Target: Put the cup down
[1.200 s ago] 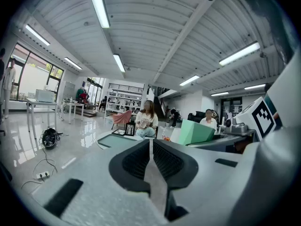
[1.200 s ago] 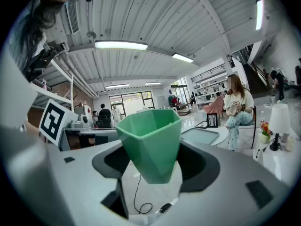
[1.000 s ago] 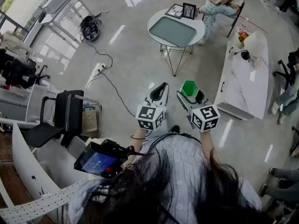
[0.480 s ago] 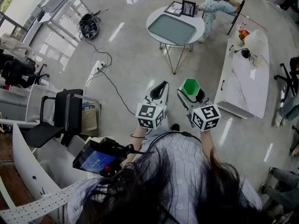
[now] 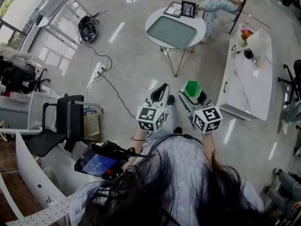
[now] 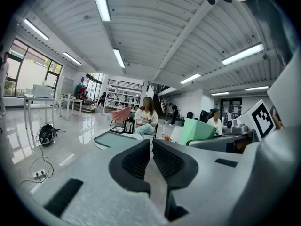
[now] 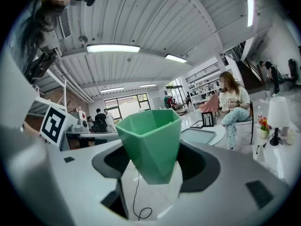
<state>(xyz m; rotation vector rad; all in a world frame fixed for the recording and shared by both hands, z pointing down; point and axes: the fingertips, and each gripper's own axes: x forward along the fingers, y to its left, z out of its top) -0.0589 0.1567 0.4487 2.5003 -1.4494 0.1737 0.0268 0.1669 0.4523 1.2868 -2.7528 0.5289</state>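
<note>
Head view, looking steeply down: I stand on a glossy pale floor (image 5: 127, 55) with both grippers held out in front of me. My right gripper (image 5: 192, 97) holds the green cup (image 5: 191, 88), a faceted cup with its open mouth upward. In the right gripper view the jaws press on the cup's lower body from both sides, and it sits upright between them, up in the air. My left gripper (image 5: 161, 91) carries nothing; in the left gripper view its ribbed pads (image 6: 137, 160) stand almost together, with only a thin slit between them. A round white table (image 5: 153, 20) bearing a grey tray (image 5: 175, 31) stands well ahead, and a long white counter (image 5: 244, 86) lies off to my right; the cup is near neither. I judge that the task is hardly begun: the cup is gripped but not yet set down, so reaching a surface, lowering and releasing all remain.
</note>
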